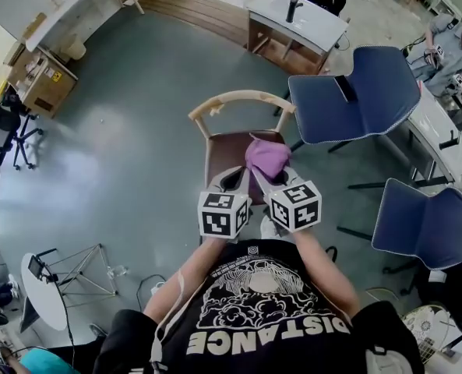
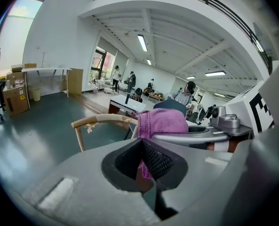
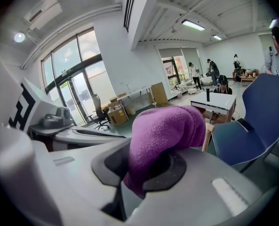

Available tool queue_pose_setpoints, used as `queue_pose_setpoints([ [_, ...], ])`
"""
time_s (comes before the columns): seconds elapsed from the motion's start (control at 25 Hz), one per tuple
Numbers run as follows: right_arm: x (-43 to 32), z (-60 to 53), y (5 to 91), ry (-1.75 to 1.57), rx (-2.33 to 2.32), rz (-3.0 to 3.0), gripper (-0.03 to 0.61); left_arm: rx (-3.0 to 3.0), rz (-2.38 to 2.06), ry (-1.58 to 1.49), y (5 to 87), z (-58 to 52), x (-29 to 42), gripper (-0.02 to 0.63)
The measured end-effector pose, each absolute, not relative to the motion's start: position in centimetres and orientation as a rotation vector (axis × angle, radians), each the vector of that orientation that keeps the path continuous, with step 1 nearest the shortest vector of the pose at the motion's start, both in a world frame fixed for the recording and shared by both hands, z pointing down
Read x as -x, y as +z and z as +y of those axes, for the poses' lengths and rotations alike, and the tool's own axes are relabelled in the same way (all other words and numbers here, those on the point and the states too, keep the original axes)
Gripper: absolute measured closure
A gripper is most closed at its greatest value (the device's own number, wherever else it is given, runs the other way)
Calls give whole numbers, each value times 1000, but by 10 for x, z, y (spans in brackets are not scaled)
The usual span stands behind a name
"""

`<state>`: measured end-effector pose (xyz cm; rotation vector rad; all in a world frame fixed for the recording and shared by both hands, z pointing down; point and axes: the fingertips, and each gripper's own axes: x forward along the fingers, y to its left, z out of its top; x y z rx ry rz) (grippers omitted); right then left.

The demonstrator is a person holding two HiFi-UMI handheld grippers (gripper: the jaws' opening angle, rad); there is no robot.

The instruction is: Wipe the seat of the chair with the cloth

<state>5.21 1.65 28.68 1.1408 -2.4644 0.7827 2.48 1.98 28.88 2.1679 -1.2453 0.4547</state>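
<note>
Bunched purple cloth (image 1: 266, 157) over chair seat (image 1: 227, 150)

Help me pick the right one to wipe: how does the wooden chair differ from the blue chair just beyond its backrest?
The wooden chair has a bare dark-brown seat and an open, curved pale-wood back rail; the blue chair is padded in blue on both seat and back. The purple cloth is held over the wooden chair, not the blue chair. Both are unoccupied and stand on the grey floor.
</note>
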Motion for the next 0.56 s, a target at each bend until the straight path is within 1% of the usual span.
queue_pose_setpoints([
  [0.56, -46, 14, 284, 772, -1118, -2477, 515, -2157, -1277, 448, 286, 16, -16, 614],
])
